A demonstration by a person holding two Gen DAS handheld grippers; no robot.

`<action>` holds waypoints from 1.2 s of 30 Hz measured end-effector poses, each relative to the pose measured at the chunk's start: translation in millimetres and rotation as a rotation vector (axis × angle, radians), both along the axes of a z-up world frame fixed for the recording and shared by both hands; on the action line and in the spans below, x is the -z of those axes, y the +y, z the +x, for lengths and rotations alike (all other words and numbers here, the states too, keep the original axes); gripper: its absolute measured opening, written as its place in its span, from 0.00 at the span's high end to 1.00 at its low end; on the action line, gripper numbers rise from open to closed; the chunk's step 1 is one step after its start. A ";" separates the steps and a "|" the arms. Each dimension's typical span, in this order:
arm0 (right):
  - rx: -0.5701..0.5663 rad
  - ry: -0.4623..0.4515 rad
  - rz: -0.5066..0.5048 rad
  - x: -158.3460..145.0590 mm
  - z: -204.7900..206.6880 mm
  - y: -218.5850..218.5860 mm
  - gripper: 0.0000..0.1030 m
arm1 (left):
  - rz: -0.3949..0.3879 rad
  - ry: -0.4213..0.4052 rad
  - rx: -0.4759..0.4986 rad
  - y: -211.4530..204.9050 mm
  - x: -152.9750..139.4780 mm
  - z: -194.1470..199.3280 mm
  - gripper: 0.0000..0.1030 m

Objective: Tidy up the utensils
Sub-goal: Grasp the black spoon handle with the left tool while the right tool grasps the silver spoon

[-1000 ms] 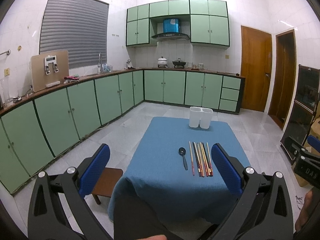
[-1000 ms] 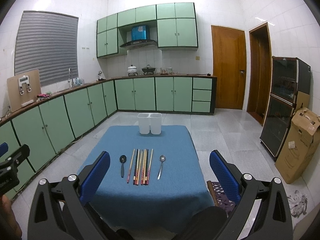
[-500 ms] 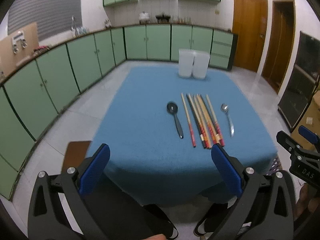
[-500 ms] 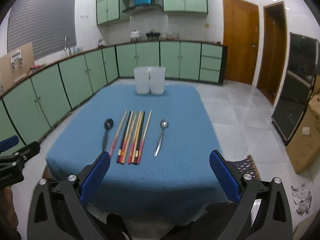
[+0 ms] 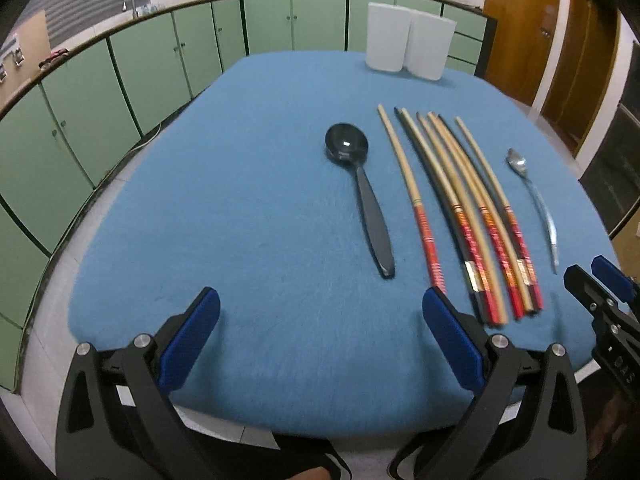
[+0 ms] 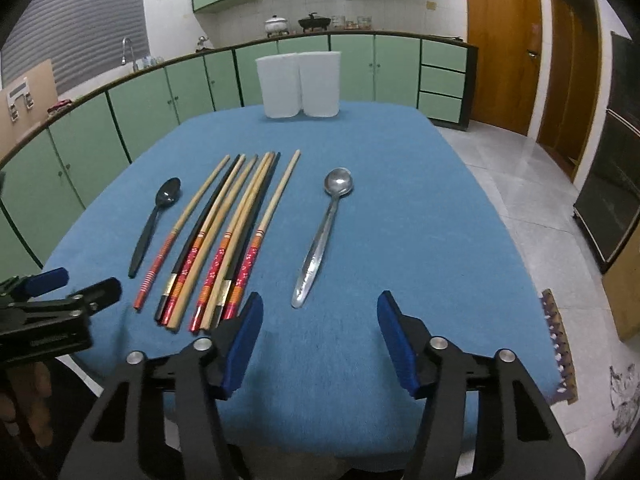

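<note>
On the blue-covered table point(image 5: 240, 200) lie a black spoon point(image 5: 362, 196), a row of several chopsticks point(image 5: 460, 216) with red ends, and a metal spoon point(image 5: 534, 200). In the right wrist view the black spoon point(image 6: 154, 224) is on the left, the chopsticks point(image 6: 228, 236) in the middle, the metal spoon point(image 6: 324, 232) on the right. A white two-part holder point(image 6: 298, 84) stands at the far edge; it also shows in the left wrist view point(image 5: 410, 42). My left gripper point(image 5: 320, 316) is open and empty above the near edge, left of the chopstick ends. My right gripper point(image 6: 320, 320) is open and empty just before the metal spoon's handle.
Green cabinets point(image 5: 100, 92) run along the left and back walls. Wooden doors point(image 6: 504, 44) and a dark cabinet point(image 6: 612, 200) stand at the right. A cardboard box point(image 6: 624, 292) sits on the floor to the right of the table.
Both grippers have moved forward and down toward the table, so the utensils are much closer. The right gripper's jaws stand narrower than before. Nothing on the table has moved.
</note>
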State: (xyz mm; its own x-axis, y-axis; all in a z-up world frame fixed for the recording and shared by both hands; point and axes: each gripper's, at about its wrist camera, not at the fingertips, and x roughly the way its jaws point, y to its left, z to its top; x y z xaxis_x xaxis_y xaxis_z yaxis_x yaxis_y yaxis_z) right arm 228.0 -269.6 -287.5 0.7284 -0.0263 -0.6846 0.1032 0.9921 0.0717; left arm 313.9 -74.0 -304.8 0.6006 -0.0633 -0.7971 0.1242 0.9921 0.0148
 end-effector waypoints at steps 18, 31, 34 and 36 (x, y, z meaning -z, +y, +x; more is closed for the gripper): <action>-0.014 -0.054 0.003 11.5 18.2 -18.8 0.61 | -0.013 -0.141 -0.042 3.1 8.3 2.9 0.04; -0.035 -0.067 0.009 8.5 20.4 -16.2 0.90 | 0.006 -0.119 0.076 -18.1 -1.3 6.3 0.58; -0.038 -0.079 0.015 2.5 18.5 -15.8 0.90 | -0.033 -0.093 0.093 -17.8 -3.7 5.9 0.71; -0.042 -0.089 0.018 -2.7 16.7 -16.2 0.90 | -0.063 -0.073 0.095 -15.6 -4.7 7.2 0.80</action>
